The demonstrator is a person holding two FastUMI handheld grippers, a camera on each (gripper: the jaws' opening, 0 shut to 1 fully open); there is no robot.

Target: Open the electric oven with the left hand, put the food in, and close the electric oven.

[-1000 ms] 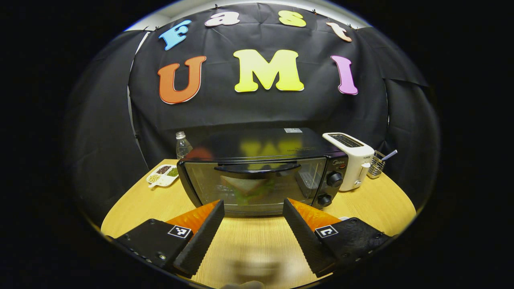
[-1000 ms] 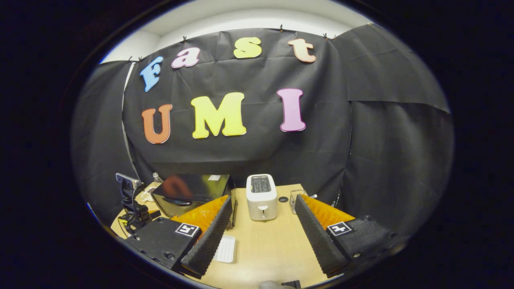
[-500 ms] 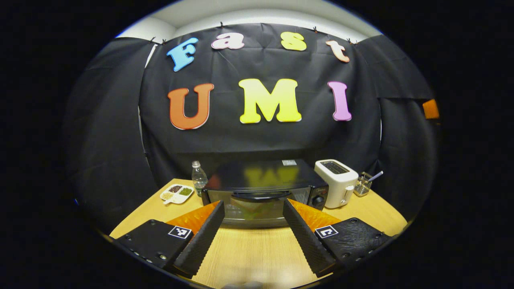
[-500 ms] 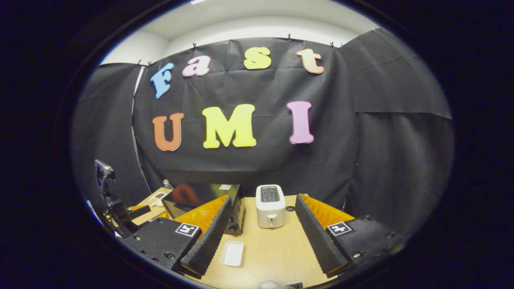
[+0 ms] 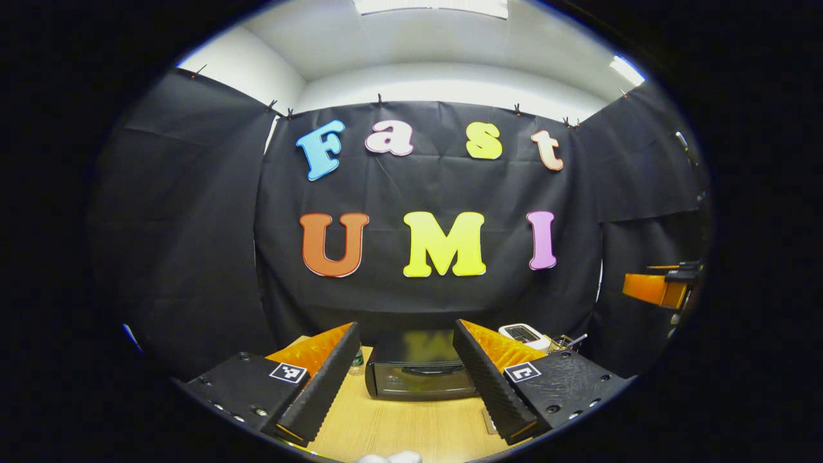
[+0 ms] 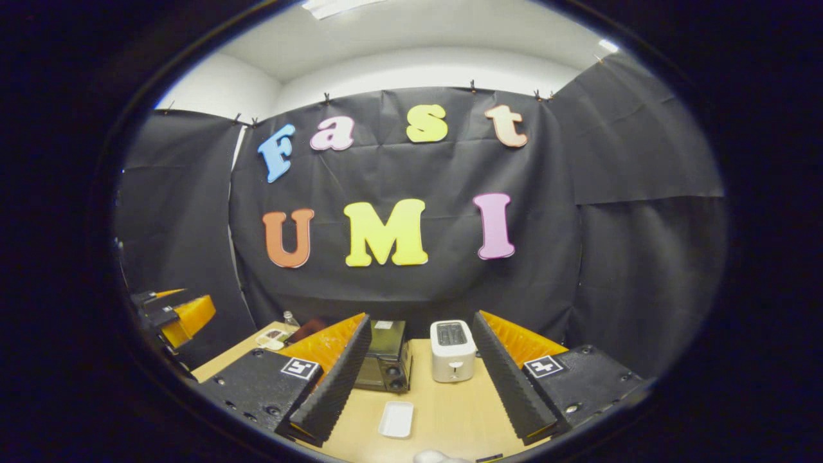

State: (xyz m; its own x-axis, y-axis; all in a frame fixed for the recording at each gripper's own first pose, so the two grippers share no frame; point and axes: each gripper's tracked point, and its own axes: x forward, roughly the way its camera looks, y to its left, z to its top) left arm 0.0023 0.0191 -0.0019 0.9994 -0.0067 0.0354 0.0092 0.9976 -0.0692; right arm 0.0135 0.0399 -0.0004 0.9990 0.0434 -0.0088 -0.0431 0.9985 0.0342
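The black electric oven (image 5: 418,373) stands on the wooden table (image 5: 398,427) with its glass door shut. It is far ahead of my left gripper (image 5: 405,335), which is open with nothing between its fingers. In the right gripper view the oven (image 6: 386,360) shows from its knob side, left of centre. My right gripper (image 6: 422,323) is also open and empty, held well back from the table. A small white dish (image 6: 397,419) lies empty in front of the oven. I cannot make out any food through the door from here.
A white toaster (image 6: 453,350) stands right of the oven, with a wire utensil holder (image 5: 566,341) beyond it. A water bottle (image 5: 357,363) and a divided snack plate (image 6: 273,336) sit to the oven's left. The other gripper (image 5: 662,289) shows at the far right, and the left one (image 6: 173,315) at the far left.
Both grippers have drawn back and up from the table, so the oven and toaster now look small and far. The oven door has stayed shut.
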